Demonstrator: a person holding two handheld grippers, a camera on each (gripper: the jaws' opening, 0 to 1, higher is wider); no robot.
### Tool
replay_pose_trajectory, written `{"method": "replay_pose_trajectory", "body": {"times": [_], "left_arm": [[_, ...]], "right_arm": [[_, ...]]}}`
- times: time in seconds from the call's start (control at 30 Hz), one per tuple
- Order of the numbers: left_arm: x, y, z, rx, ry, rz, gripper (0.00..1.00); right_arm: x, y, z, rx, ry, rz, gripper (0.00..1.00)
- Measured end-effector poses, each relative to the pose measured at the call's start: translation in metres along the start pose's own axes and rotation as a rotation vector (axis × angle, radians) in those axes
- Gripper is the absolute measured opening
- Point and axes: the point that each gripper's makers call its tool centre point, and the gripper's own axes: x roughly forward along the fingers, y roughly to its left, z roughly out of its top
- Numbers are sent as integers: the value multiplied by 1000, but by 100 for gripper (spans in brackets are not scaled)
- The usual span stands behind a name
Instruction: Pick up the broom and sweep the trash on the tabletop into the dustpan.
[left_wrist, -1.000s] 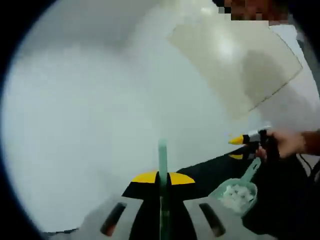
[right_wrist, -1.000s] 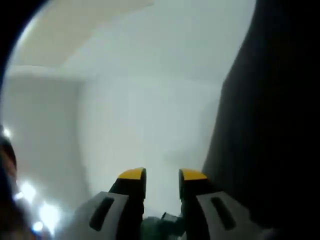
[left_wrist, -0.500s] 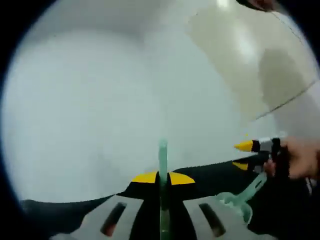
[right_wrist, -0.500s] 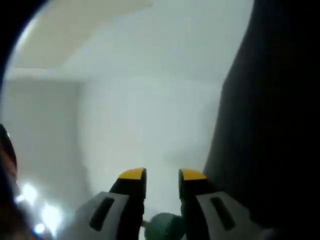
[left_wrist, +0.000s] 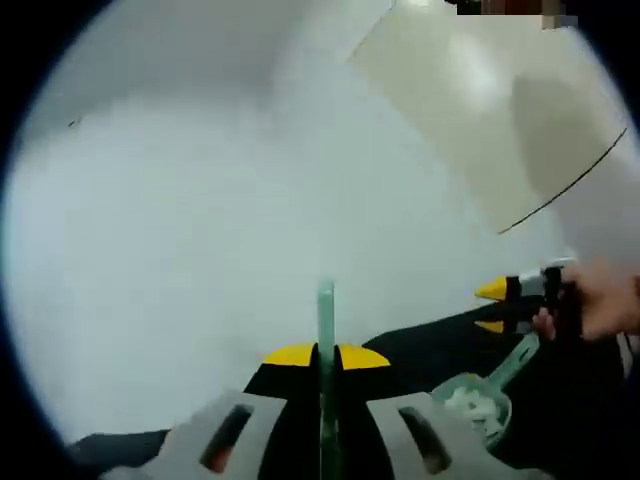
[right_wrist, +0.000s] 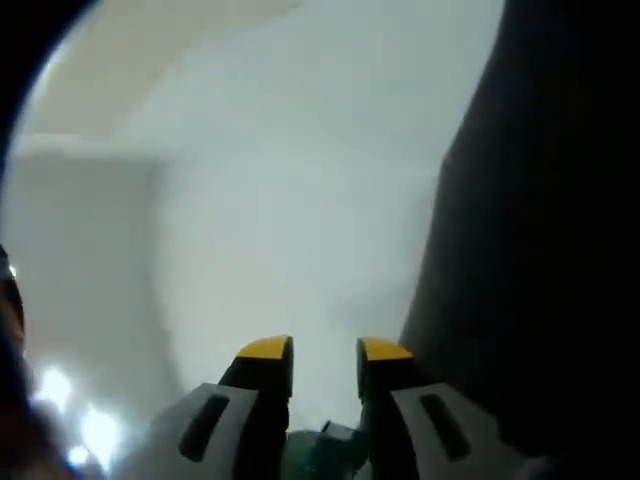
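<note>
**Dustpan tipped back level, trash showing again**

Since half a second ago the dustpan (left_wrist: 478, 402) has swung so its scoop faces the left gripper view again, with white trash (left_wrist: 474, 400) lying in it, as it did a second ago. Whole left view has shifted too, so some of that is camera motion.

Left gripper (left_wrist: 326, 354): fingers pressed onto a thin green broom handle (left_wrist: 326, 318), which stands straight up between the yellow tips, long axis running away from the camera. Bristle end out of sight below.

Right gripper (left_wrist: 492, 305): seen at right of left view, held by a hand (left_wrist: 605, 306), pinching the dustpan's handle. In the right gripper view, the fingers (right_wrist: 266, 352) sit narrowly apart with a green piece low between them.

Dustpan's long axis runs from handle, far right, down to scoop, near left. Black desk (left_wrist: 430, 345) beneath it.

Handling judgement: both look like light, stiff plastic, smooth and somewhat slippery. Handle grips seem right. Loose trash would spill if the scoop tips.
</note>
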Motion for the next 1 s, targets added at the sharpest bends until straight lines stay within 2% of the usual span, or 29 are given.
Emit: {"method": "replay_pose_trajectory", "body": {"times": [0.03, 0.1, 0.13, 0.17, 0.2, 0.23, 0.3, 0.33, 0.37, 0.43, 0.47, 0.6, 0.67, 0.7, 0.73, 0.8, 0.9, 0.93, 0.97, 1.0], "left_arm": [[-4, 1, -4, -33, 5, 17, 4], [-11, 5, -6, -49, 4, 52, 4], [-12, 5, -6, -52, 6, 54, 4], [-15, 4, -5, -69, -1, 54, 4], [-16, 3, -3, -69, -14, 46, 4], [-16, 2, -2, -69, -18, 39, 4], [-17, 3, -1, -82, -33, 36, 4], [-17, 5, 0, -88, -38, 37, 4], [-18, 5, 0, -93, -42, 39, 4], [-21, 9, 1, -120, -57, 49, 4], [-22, 11, 1, -126, -62, 53, 4], [-28, 20, -1, -137, -70, 70, 4], [-32, 27, 1, -157, -88, 85, 4], [-33, 29, 2, -161, -95, 90, 4], [-35, 31, 4, -162, -103, 97, 4], [-38, 35, 4, -156, -112, 114, 4], [-38, 37, 2, -176, -123, 116, 4], [-39, 37, 2, -186, -127, 113, 4], [-39, 37, 2, -197, -128, 108, 4], [-40, 37, 2, -201, -131, 108, 4]], "right_arm": [[0, -1, -4, 12, 21, -12, 27], [-9, 0, -14, 128, 80, -49, 28], [-16, 1, -12, 159, 70, -58, 28], [-26, -1, -6, 117, 33, -95, 29], [-36, -3, -4, 48, 18, -144, 29], [-43, -1, -7, 17, 26, -164, 32], [-62, 3, -23, -28, 87, -203, 36], [-71, 1, -30, -35, 112, -232, 35], [-77, 7, -43, -39, 145, -218, 34], [-91, 7, -72, -63, 262, -260, 30], [-93, 9, -80, -61, 282, -262, 28], [-76, -1, -93, -51, 265, -293, 27], [-66, -8, -84, -38, 189, -335, 27], [-63, -10, -76, 12, 122, -346, 27], [-56, -12, -76, 56, 108, -346, 27], [-49, -20, -83, 40, 112, -378, 26], [-41, -28, -86, 24, 103, -416, 14], [-41, -33, -83, 17, 107, -434, 13], [-41, -31, -84, 54, 112, -427, 12], [-42, -27, -86, 68, 147, -416, 12]]}}
